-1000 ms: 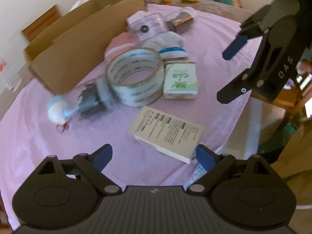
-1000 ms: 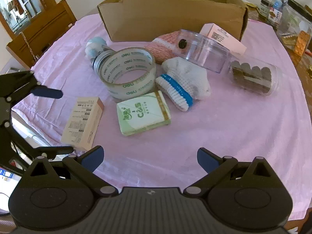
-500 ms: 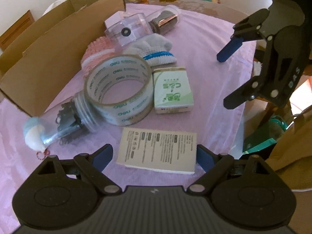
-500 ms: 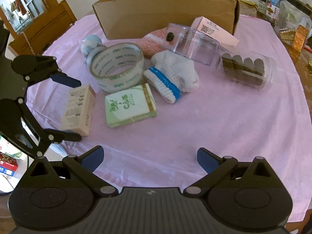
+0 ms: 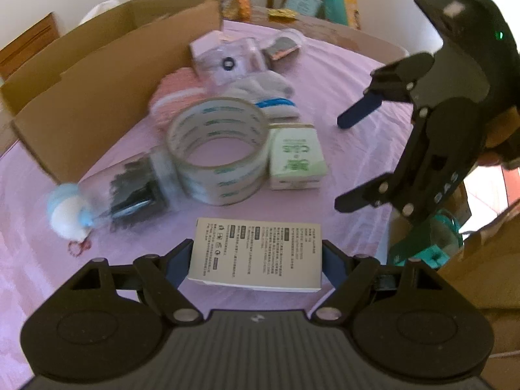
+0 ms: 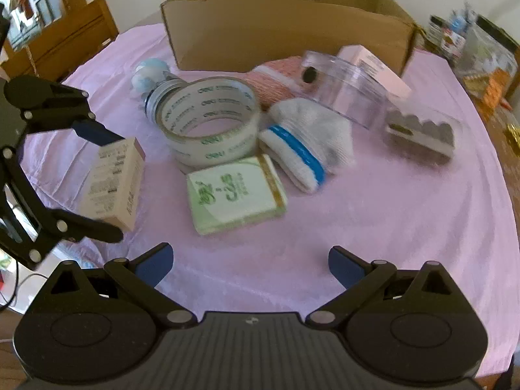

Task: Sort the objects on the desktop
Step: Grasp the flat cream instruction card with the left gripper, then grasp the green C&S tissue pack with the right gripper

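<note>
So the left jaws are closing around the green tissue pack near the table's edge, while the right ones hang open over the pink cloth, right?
Not quite. The left gripper has its jaws on either side of the small white printed box, not the green tissue pack, which lies untouched beside the tape roll. The left wrist view shows it. The right gripper does hang open over the pink cloth.

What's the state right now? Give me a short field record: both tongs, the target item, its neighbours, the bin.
left tongs: straddling the small printed box, fingers at both ends; firm grip not confirmed
right tongs: open, empty, above the pink tablecloth
nearest neighbours: tape roll, green tissue pack
further back: white sock, clear jar
bin: cardboard box, behind the pile, contents not visible
</note>
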{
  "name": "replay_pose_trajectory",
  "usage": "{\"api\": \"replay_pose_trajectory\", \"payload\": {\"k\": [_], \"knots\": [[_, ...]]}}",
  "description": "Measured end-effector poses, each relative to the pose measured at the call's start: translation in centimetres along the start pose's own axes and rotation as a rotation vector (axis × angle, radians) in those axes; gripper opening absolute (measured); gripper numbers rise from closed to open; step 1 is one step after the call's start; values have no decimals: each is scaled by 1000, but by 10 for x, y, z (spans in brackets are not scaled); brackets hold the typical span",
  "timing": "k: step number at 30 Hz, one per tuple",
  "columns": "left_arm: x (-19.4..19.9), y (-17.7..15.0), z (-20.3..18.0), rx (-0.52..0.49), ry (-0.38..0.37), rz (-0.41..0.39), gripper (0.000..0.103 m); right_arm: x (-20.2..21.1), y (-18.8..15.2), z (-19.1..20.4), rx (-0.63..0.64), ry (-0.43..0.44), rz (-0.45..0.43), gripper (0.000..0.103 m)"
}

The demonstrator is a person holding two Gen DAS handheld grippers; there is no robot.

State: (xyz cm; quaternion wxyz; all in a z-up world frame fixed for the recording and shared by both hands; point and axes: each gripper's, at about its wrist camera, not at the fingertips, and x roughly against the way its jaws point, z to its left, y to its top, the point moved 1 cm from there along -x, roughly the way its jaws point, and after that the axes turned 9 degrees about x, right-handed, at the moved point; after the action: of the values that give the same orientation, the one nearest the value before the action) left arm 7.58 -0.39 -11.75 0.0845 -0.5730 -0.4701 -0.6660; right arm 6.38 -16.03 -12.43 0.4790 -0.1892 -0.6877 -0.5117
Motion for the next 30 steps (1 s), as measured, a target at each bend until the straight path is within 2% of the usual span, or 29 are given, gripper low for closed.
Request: {"api": "replay_pose_trajectory", "payload": {"k": [8,16,27,30], "knots": [[13,-8,19,74,16,-31,81,-19,23,17,110,-19,21,103],[14,-16,25,120,24,-41,81,-30,40,21,180,27,11,103],[10,-13,23,143,23,-48,81,-28,37,12,280,91,-3,103],[10,-11,22,148,23,-48,81,-28,42,11,283,94,30,103]]}}
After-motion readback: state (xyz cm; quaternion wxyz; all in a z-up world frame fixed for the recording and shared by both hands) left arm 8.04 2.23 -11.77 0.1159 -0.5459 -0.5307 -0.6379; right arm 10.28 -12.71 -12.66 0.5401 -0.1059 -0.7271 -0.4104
